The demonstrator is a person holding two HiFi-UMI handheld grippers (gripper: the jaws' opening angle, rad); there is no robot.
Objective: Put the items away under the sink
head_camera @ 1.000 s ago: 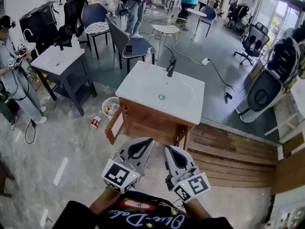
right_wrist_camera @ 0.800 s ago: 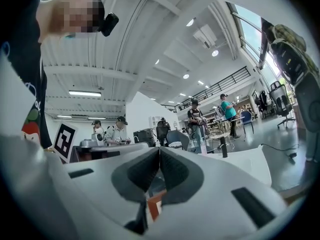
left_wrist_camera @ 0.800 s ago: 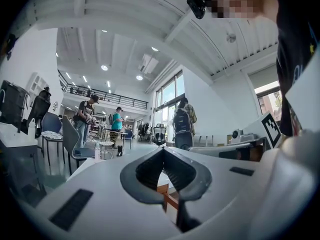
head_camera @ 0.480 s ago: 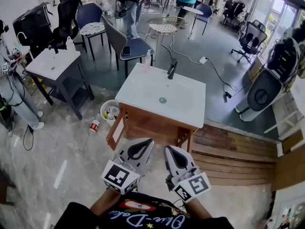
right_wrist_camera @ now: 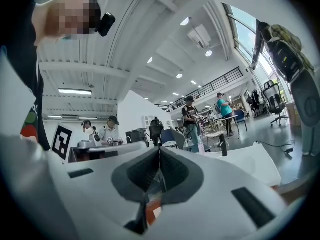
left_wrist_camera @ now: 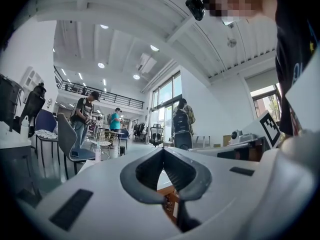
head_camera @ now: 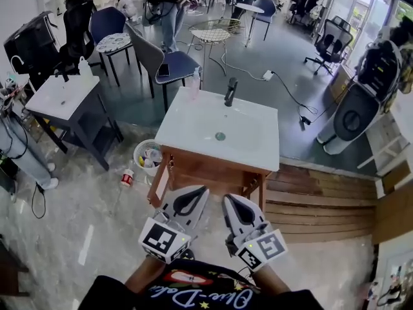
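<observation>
A white sink top [head_camera: 248,141] with a black faucet [head_camera: 230,90] rests on a wooden cabinet [head_camera: 213,173], straight ahead in the head view. The cabinet's left door [head_camera: 158,183] hangs open. A pale bottle [head_camera: 194,82] stands at the sink's far left corner. Beside the cabinet, a white basket [head_camera: 147,157] holds several items, and a red-and-white can [head_camera: 127,177] lies on the floor. My left gripper [head_camera: 200,191] [left_wrist_camera: 163,149] and right gripper [head_camera: 229,201] [right_wrist_camera: 159,148] are side by side just short of the cabinet front. Both are shut and hold nothing.
A second sink on a dark frame [head_camera: 61,95] stands at the left, with a person [head_camera: 16,147] beside it. Chairs [head_camera: 164,60] and a round table [head_camera: 213,31] are behind the sink. Wooden planks [head_camera: 316,205] lie to the right, below a white machine [head_camera: 352,118].
The person has stepped toward the sink cabinet, which now looks nearer and larger. Both grippers travelled along, still shut and side by side.
</observation>
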